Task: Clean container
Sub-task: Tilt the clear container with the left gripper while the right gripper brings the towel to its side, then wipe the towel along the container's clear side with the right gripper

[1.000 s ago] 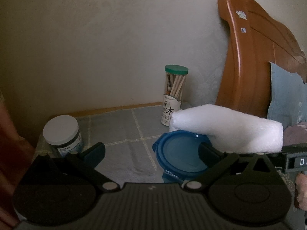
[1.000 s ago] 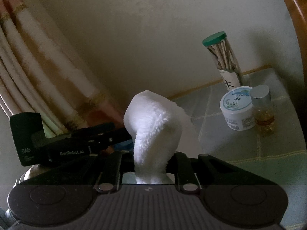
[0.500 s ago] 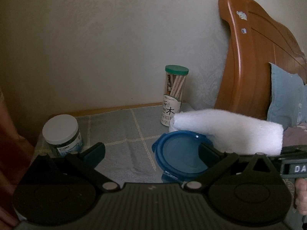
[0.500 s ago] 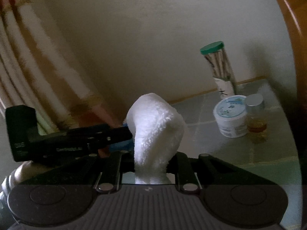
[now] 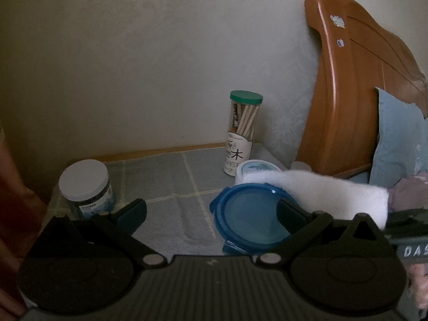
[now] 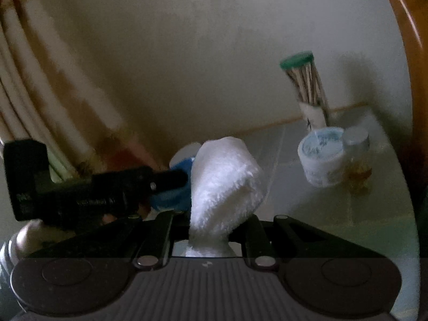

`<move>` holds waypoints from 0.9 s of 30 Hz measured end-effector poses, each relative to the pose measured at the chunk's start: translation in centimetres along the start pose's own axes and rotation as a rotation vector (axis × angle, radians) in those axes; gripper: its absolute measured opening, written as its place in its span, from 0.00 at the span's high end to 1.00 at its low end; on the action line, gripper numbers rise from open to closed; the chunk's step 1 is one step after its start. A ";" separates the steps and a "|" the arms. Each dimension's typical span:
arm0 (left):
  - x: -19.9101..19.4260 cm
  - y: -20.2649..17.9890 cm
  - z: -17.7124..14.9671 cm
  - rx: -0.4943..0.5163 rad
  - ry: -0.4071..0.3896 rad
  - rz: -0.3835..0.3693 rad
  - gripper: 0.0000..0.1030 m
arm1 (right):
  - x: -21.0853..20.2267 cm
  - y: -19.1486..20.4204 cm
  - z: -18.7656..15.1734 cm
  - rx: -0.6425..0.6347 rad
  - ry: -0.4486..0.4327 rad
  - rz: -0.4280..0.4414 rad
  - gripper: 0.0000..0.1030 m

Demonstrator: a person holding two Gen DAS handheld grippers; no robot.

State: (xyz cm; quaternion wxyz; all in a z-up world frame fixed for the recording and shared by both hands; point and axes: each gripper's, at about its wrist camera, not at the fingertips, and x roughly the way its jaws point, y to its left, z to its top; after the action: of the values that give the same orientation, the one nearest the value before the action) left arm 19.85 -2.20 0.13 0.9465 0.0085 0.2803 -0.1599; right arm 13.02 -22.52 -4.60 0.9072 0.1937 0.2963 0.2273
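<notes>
Matte black tongs (image 5: 211, 211), ribbed grey housing

container (image 5: 248, 214) front-centre | towel (image 5: 321, 195) over its right rim | jar (image 5: 85, 184) far left

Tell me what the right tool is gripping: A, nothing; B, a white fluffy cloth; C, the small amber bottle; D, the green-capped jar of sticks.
B: in the right wrist view the right tool is clamped on the white fluffy cloth, while the green-capped stick jar and amber bottle stand apart on the table.
</notes>
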 end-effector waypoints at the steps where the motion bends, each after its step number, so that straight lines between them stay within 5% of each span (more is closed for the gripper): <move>1: 0.0 0.0 0.0 0.001 0.001 -0.001 0.00 | 0.2 -0.2 -0.1 0.007 0.006 0.002 0.85; 15: 0.1 -0.3 0.0 -0.006 -0.003 0.004 0.00 | 3.7 -3.0 -3.1 0.065 0.143 -0.025 0.85; 27: 0.4 1.8 0.1 0.026 -0.002 -0.049 0.00 | 2.3 -1.6 -5.0 0.060 0.198 -0.023 0.84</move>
State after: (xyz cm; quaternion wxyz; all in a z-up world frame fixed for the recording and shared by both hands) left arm 20.75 -0.58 -0.16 0.9424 0.0137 0.2775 -0.1865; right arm 12.02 -21.56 -10.10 0.8697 0.1939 0.3935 0.2262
